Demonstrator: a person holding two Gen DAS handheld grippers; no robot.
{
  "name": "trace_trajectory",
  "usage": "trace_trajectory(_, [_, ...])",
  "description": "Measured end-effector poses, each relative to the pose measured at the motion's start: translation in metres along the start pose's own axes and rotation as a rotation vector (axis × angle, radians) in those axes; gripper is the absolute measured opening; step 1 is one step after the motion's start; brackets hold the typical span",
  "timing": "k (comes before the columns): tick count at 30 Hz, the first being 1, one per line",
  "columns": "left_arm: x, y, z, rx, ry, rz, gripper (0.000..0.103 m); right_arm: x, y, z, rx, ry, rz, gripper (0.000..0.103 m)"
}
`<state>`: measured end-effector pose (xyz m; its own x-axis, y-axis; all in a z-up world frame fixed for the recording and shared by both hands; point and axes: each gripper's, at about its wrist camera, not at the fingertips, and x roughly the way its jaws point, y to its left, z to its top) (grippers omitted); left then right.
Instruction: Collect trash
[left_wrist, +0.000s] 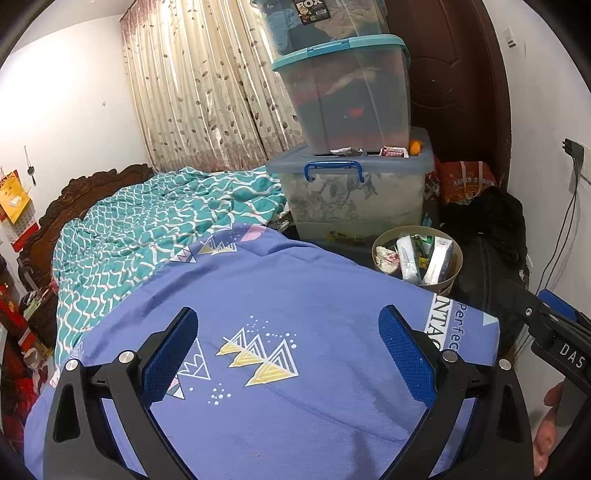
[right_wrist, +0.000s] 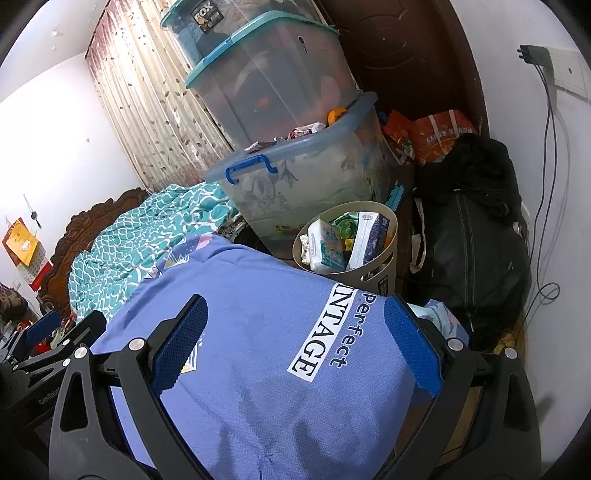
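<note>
A beige waste bin (left_wrist: 456, 258) (right_wrist: 388, 236) stands past the bed's far corner, full of cartons and wrappers (left_wrist: 424, 258) (right_wrist: 347, 240). More wrappers (left_wrist: 393, 151) (right_wrist: 306, 130) and an orange item (left_wrist: 415, 146) (right_wrist: 335, 114) lie on the lid of the lowest storage box (left_wrist: 354, 192) (right_wrist: 306, 184). My left gripper (left_wrist: 288, 354) hovers open over the blue bedsheet (left_wrist: 295, 295), holding nothing. My right gripper (right_wrist: 295, 343) is open too, over the sheet's "Perfect VINTAGE" print (right_wrist: 325, 332), empty. The bin lies ahead and right of both.
Stacked clear storage boxes (left_wrist: 347, 92) (right_wrist: 273, 81) rise behind the bin. A black bag (right_wrist: 472, 240) and red bags (right_wrist: 439, 133) sit by the brown door (right_wrist: 402, 55). A teal quilt (left_wrist: 147, 221) covers the bed's far part. Cables (right_wrist: 550, 184) hang down the right wall.
</note>
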<state>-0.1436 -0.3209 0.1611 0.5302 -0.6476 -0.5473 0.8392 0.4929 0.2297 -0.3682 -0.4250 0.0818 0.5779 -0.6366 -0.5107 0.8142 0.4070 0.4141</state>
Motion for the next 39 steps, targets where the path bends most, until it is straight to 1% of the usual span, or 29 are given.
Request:
trace_trajectory(10, [0.003, -0.002, -0.002, 0.005, 0.009, -0.007, 0.094, 0.000, 0.001, -0.002, 0.008, -0.003, -0.005, 0.096])
trace_trajectory(11, [0.004, -0.002, -0.003, 0.006, 0.016, -0.016, 0.094, 0.000, 0.000, -0.001, 0.011, 0.000, -0.005, 0.096])
trace_trajectory(15, [0.014, -0.005, -0.006, 0.007, 0.072, -0.096, 0.094, 0.001, -0.006, -0.002, 0.027, 0.006, -0.021, 0.096])
trace_trajectory(20, [0.017, -0.013, -0.010, 0.022, 0.093, -0.126, 0.094, -0.003, -0.015, 0.000, 0.030, 0.000, -0.039, 0.096])
trace_trajectory(26, [0.020, -0.022, -0.014, 0.042, 0.111, -0.129, 0.094, -0.003, -0.021, 0.002, 0.042, -0.004, -0.045, 0.096])
trace_trajectory(39, [0.019, -0.024, -0.015, 0.059, 0.102, -0.112, 0.094, -0.001, -0.019, 0.000, 0.037, 0.003, -0.039, 0.096])
